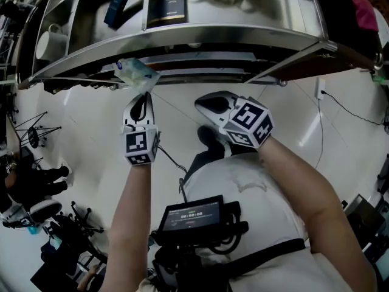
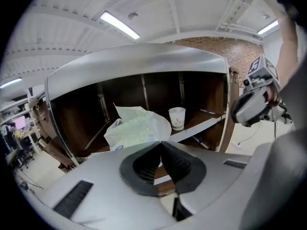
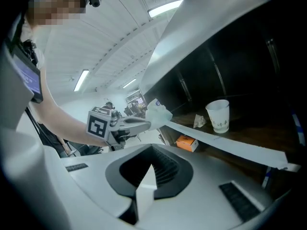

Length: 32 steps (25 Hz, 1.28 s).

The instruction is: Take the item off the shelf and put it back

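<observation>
A pale green and white soft packet [image 1: 137, 73] hangs just in front of the metal shelf's front edge [image 1: 243, 36], below the top board. My left gripper [image 1: 141, 96] is shut on the packet's lower edge. In the left gripper view the packet [image 2: 136, 127] rises from the closed pads, in front of the dark lower shelf bay. My right gripper [image 1: 205, 103] hovers to the right of the left one, shut with nothing in it. The right gripper view shows its pads [image 3: 152, 148] together, and the left gripper with the packet [image 3: 157, 113] at the shelf's corner.
A paper cup [image 2: 177, 118] stands on the lower shelf board; beside the cup [image 3: 218, 115] lies a crumpled wrapper [image 3: 199, 122], and an orange box [image 3: 187, 143] sits below. On top of the shelf are a dark box [image 1: 167, 8], a blue box [image 1: 118, 2] and a white mug [image 1: 51, 41].
</observation>
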Each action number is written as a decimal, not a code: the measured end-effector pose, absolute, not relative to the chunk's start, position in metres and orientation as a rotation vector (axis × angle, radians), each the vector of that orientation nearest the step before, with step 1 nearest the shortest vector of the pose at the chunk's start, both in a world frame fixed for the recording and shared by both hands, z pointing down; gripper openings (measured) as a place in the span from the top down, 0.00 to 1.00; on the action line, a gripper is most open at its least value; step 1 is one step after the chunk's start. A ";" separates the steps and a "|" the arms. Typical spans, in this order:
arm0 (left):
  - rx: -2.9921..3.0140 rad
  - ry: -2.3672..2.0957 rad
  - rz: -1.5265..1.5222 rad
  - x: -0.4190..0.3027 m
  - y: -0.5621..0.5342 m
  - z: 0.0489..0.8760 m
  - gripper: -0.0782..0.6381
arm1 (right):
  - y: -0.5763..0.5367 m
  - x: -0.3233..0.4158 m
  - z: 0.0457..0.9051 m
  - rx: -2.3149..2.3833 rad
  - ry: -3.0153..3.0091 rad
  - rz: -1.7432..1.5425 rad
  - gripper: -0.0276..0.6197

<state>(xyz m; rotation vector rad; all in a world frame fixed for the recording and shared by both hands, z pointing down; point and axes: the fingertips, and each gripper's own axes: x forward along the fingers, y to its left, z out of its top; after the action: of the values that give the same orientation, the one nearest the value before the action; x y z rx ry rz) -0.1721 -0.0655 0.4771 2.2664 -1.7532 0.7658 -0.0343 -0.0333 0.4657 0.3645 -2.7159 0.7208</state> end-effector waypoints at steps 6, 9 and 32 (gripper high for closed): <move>2.309 -1.680 0.655 -0.150 -0.024 0.446 0.88 | -0.035 -0.025 0.454 0.345 -2.736 0.692 0.95; 2.305 -1.679 0.599 -0.147 -0.009 0.430 0.88 | -0.034 -0.024 0.446 0.329 -2.753 0.672 0.95; 2.395 -1.766 0.311 -0.135 0.011 0.309 0.88 | -0.022 -0.054 0.316 0.141 -2.997 0.430 0.95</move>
<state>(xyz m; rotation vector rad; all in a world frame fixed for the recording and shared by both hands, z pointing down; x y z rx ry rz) -0.1351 0.0109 0.3087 2.3954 -1.7663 0.3107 -0.0540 -0.0220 0.3158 0.1407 -2.9969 0.4299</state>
